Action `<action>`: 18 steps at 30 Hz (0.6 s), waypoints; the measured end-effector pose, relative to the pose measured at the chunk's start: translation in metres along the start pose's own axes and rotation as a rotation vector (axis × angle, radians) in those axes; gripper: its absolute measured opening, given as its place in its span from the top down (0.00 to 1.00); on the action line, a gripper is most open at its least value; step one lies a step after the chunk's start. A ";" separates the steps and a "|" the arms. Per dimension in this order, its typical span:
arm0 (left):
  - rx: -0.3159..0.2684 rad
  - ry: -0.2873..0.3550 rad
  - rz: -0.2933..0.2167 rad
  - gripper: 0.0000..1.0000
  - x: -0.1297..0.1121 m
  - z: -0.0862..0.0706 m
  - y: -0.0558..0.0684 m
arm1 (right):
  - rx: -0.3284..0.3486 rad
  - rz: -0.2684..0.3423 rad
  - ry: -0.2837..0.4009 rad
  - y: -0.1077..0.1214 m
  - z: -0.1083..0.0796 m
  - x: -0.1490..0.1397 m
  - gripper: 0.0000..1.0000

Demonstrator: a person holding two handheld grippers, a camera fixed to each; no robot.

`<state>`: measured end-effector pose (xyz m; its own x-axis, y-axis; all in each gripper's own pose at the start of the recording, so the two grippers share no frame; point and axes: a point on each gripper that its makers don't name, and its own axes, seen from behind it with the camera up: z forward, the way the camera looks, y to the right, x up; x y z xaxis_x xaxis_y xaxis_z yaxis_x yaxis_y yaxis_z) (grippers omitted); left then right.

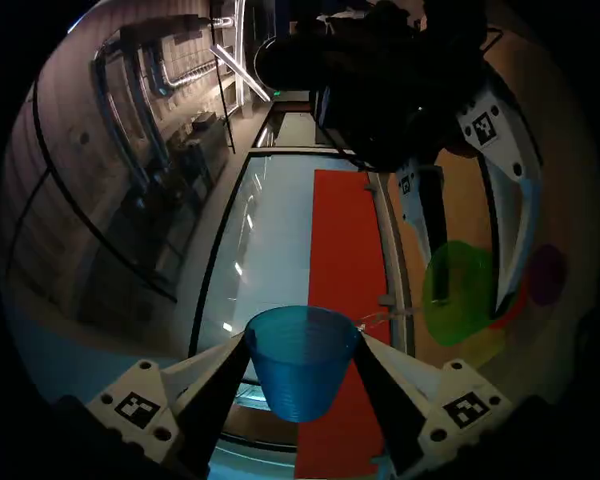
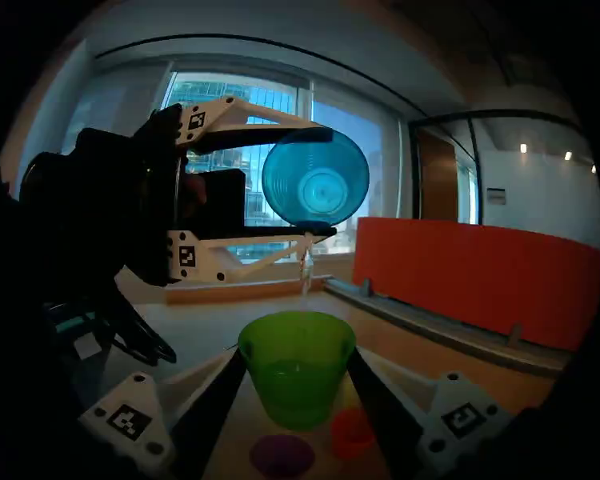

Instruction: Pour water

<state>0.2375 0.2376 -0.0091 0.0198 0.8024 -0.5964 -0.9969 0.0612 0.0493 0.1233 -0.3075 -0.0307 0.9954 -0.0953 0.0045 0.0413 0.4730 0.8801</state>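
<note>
Gripping entry, nearest: right gripper [image 2: 297, 356], both fingers closed against the sides of a translucent green plastic cup [image 2: 298, 376]. The cup is upright, holds some water and sits over a pale tabletop [image 2: 220, 328].

On the tabletop near the cup's base: a purple round piece [image 2: 282, 454] and a small orange-red round piece [image 2: 352, 432], just beside each other.

Above and beyond: left gripper [image 2: 332, 180], fingers pressed on opposite sides of a translucent blue plastic cup [image 2: 316, 178]. The cup is tipped on its side, mouth facing the right gripper's camera.

Between the cups: a thin stream of water [image 2: 305, 276], falling from the blue cup's lower rim into the green cup.

Farther: a long red panel [image 2: 476, 272] beyond the tabletop's edge.

Farthest: tall windows [image 2: 220, 104].
</note>
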 end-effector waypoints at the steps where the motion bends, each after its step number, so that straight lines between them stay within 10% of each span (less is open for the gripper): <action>1: 0.001 0.001 0.006 0.13 0.001 0.000 0.000 | -0.001 0.000 0.000 0.000 0.000 0.000 0.11; 18: 0.027 0.012 0.090 0.13 0.008 -0.001 -0.001 | -0.009 -0.002 0.008 0.004 -0.002 0.005 0.11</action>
<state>0.2389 0.2429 -0.0147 -0.0704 0.7982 -0.5983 -0.9923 0.0055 0.1241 0.1284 -0.3042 -0.0285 0.9960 -0.0895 -0.0007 0.0438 0.4804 0.8760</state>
